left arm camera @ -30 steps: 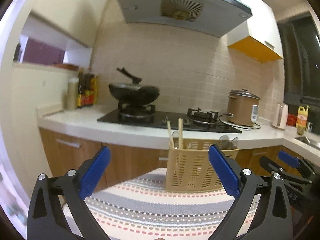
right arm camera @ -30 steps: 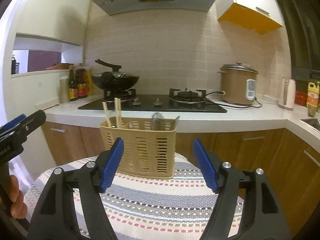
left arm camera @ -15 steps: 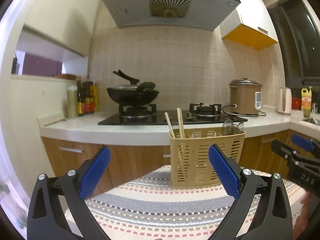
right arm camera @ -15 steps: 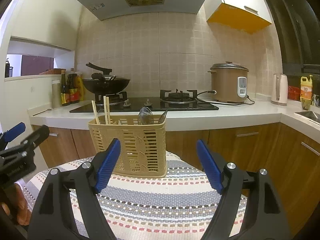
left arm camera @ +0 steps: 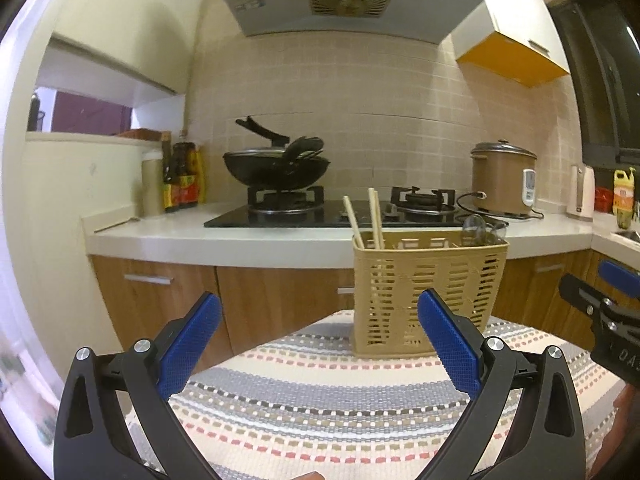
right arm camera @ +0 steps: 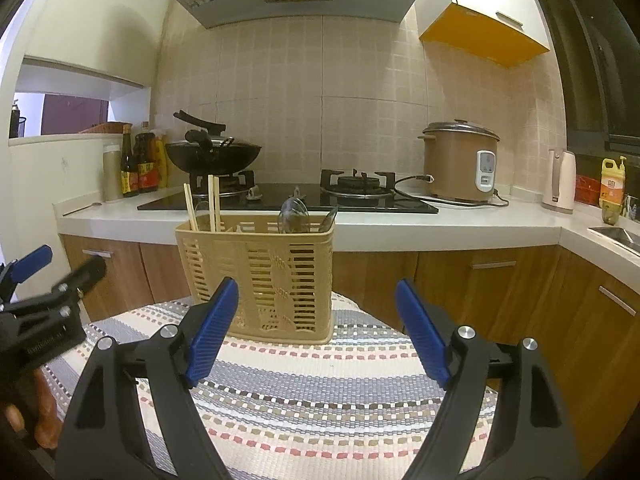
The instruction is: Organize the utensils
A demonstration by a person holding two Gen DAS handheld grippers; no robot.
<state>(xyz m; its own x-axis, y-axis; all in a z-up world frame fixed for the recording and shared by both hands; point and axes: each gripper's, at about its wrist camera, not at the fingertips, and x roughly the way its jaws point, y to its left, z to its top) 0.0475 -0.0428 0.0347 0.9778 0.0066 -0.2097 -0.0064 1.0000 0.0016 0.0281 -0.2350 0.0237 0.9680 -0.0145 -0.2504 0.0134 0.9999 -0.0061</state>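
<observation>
Left hand-held gripper (left arm camera: 318, 336) lowered, pointing near-level, jaws apart.

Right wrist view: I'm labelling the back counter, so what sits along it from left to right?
Sauce bottles → wok → empty burner → rice cooker → white kettle → yellow bottle.

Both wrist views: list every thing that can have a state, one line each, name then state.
left gripper: open, nothing between its jaws.
right gripper: jaws opening, nothing between them.
utensil basket: upright on the striped cloth.
chopsticks: standing in the basket's left end.
spoons: standing in its right end.
wok: on the left burner, lid on.
rice cooker: lid shut, cord attached.
</observation>
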